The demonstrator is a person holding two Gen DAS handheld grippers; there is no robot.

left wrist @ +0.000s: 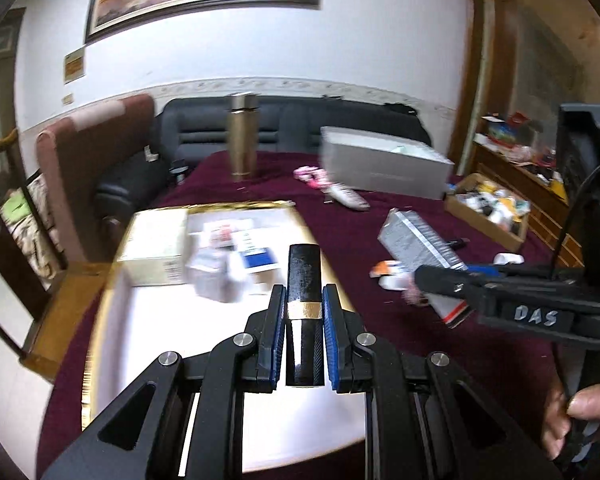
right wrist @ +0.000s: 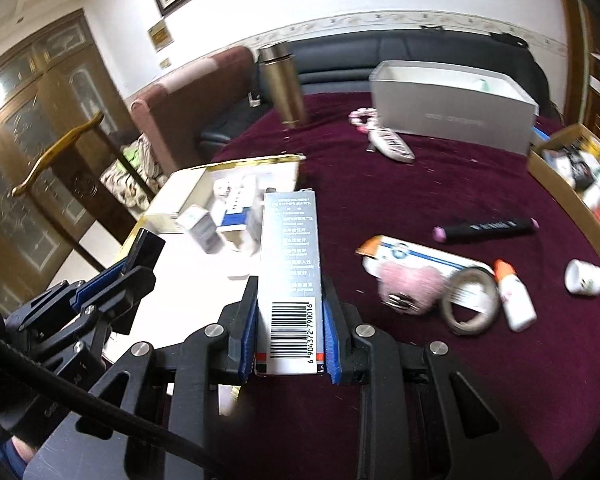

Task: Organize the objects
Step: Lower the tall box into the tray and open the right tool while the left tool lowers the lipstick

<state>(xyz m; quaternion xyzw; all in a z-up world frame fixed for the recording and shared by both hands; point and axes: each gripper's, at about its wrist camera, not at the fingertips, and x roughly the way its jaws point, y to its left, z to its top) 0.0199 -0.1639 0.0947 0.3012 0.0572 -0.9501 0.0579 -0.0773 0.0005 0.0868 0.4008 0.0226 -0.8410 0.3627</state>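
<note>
My left gripper [left wrist: 303, 300] is shut on a black tube with a gold band [left wrist: 303, 272] and holds it above a white, gold-rimmed tray [left wrist: 148, 320]. The tray holds a cream box [left wrist: 154, 248] and several small cartons [left wrist: 236, 256]. My right gripper [right wrist: 290, 286] is shut on a tall grey carton with a barcode [right wrist: 290, 248], beside the tray's right edge [right wrist: 180, 280]. In the right wrist view the left gripper [right wrist: 132, 264] shows at the left with the black tube [right wrist: 149, 245]. In the left wrist view the grey carton [left wrist: 416, 236] is at the right.
On the maroon cloth [right wrist: 440, 184] lie a black marker [right wrist: 484, 228], an orange-white packet [right wrist: 404, 256], a pink pompom [right wrist: 410, 284], a tape roll [right wrist: 470, 304], a glue bottle [right wrist: 514, 300] and a small white cup [right wrist: 585, 277]. Farther back: gold flask [right wrist: 284, 80], grey box [right wrist: 452, 108], remote [right wrist: 392, 144], cardboard box [right wrist: 572, 200].
</note>
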